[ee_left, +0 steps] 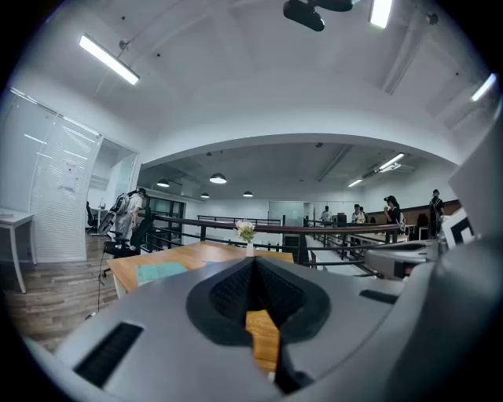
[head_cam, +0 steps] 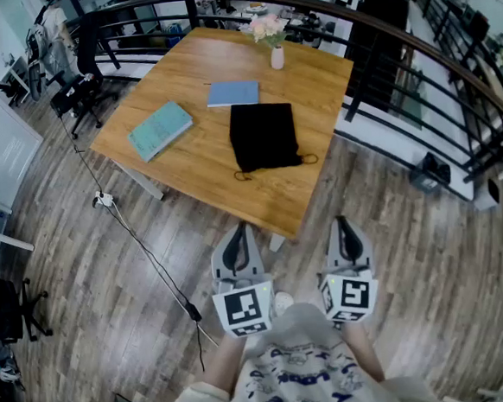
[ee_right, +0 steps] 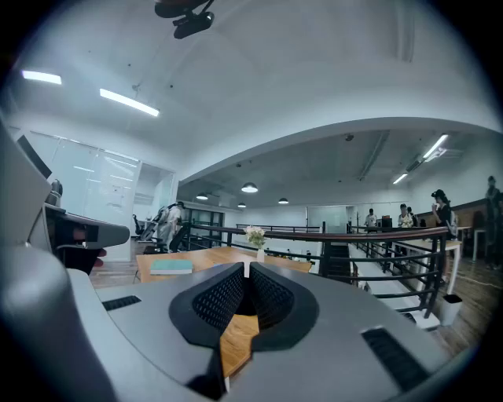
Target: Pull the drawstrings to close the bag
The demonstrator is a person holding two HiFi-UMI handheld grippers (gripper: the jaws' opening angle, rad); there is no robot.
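Before the person's shirt [head_cam: 303, 365], the left gripper [head_cam: 239, 232] and right gripper [head_cam: 343, 224] were both closed and empty, short of the table [head_cam: 188, 168]. The black bag [head_cam: 264, 136] lay flat towards the table's nearest corner, with its drawstrings [head_cam: 243, 176] facing the near edge.

A black drawstring bag [head_cam: 264, 135] lies flat on the wooden table, its cords [head_cam: 309, 158] loose at the near end.
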